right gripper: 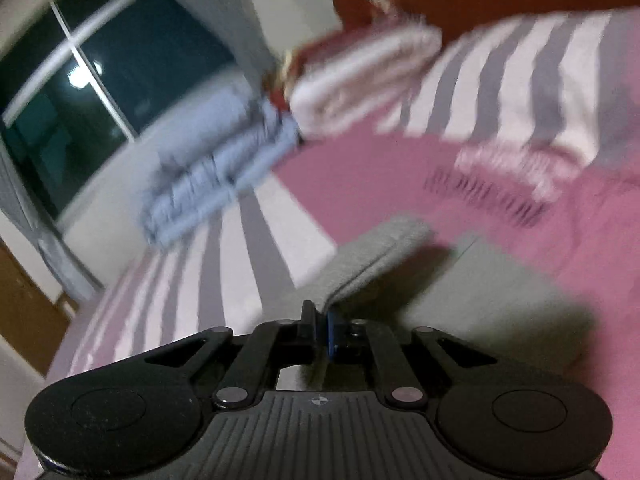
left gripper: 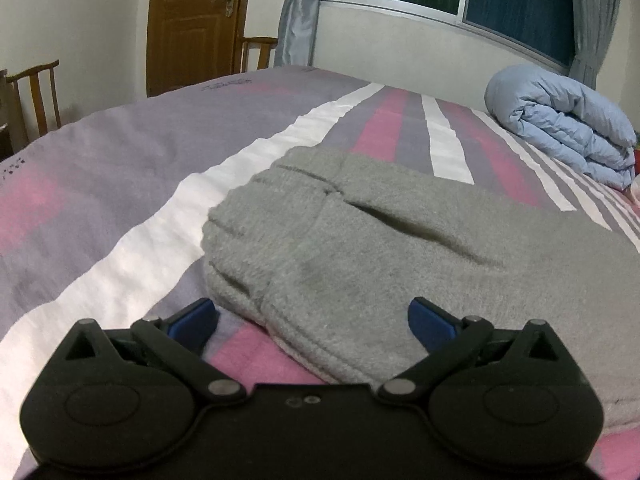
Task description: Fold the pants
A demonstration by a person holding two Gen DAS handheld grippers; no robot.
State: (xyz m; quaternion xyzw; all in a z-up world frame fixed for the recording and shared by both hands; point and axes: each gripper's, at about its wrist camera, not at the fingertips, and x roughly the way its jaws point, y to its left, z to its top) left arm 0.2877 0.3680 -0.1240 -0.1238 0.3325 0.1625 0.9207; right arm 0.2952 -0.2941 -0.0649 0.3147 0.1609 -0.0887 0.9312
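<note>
Grey knit pants lie in a folded bundle on the striped bed. My left gripper is open, its blue fingertips on either side of the bundle's near rolled edge, low over the sheet. In the right wrist view, which is blurred by motion, my right gripper is shut on an edge of the grey pants and holds that flap lifted above the rest of the grey cloth.
The bed sheet has pink, grey and white stripes. A folded light-blue quilt lies at the far right by the window, with a pink-white folded blanket beside it. Wooden chairs and a door stand beyond the bed.
</note>
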